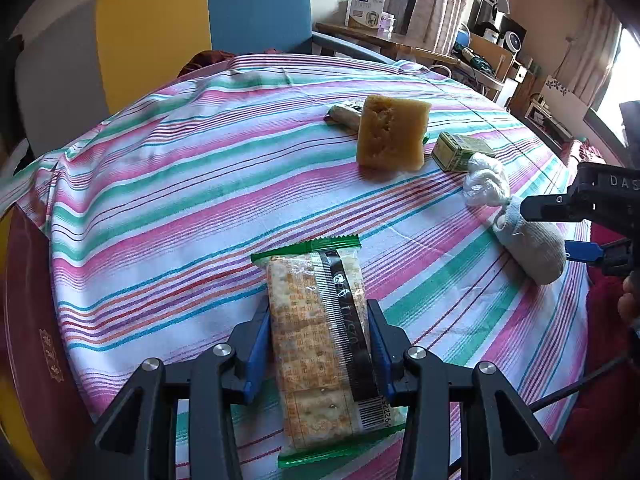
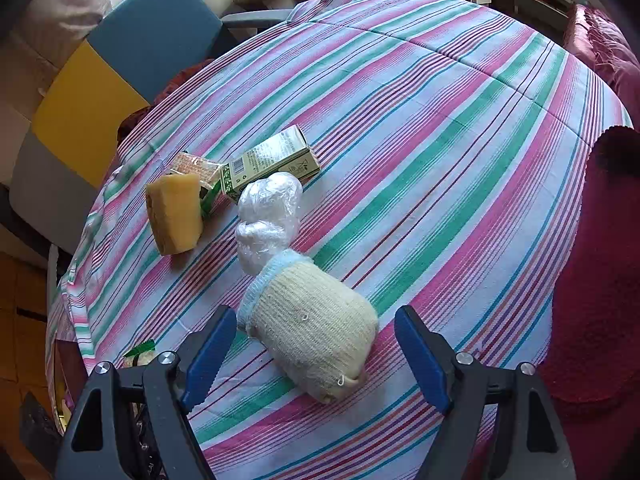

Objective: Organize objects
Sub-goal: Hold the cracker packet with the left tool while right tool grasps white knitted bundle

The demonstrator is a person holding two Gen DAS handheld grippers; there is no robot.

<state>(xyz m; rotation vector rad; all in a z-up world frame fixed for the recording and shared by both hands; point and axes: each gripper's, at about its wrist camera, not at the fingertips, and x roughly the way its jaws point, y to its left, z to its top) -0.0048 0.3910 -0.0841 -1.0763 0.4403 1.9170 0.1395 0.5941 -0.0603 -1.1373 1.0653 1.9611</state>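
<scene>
My left gripper (image 1: pixel 318 312) is shut on a clear cracker packet with green ends (image 1: pixel 312 280), holding it by its long sides just above the striped tablecloth (image 1: pixel 180 208); a corner of the packet (image 2: pixel 140 354) shows in the right wrist view. My right gripper (image 2: pixel 316 312) stands open astride a cream knitted sock bundle (image 2: pixel 312 332) lying on the cloth. Its right pad is clear of the sock and its left pad sits close to the blue cuff. From the left wrist view the right gripper (image 1: pixel 546 229) and the sock (image 1: pixel 528 244) are at the right edge.
A plastic-wrapped lump (image 2: pixel 268 216) touches the sock's cuff. Behind it lie a green box (image 2: pixel 272 156), a yellow sponge (image 2: pixel 176 212) and a second cracker packet (image 2: pixel 196 166). A blue and yellow chair (image 1: pixel 200 20) stands beyond the table; a dark red box (image 1: pixel 24 320) is at the left.
</scene>
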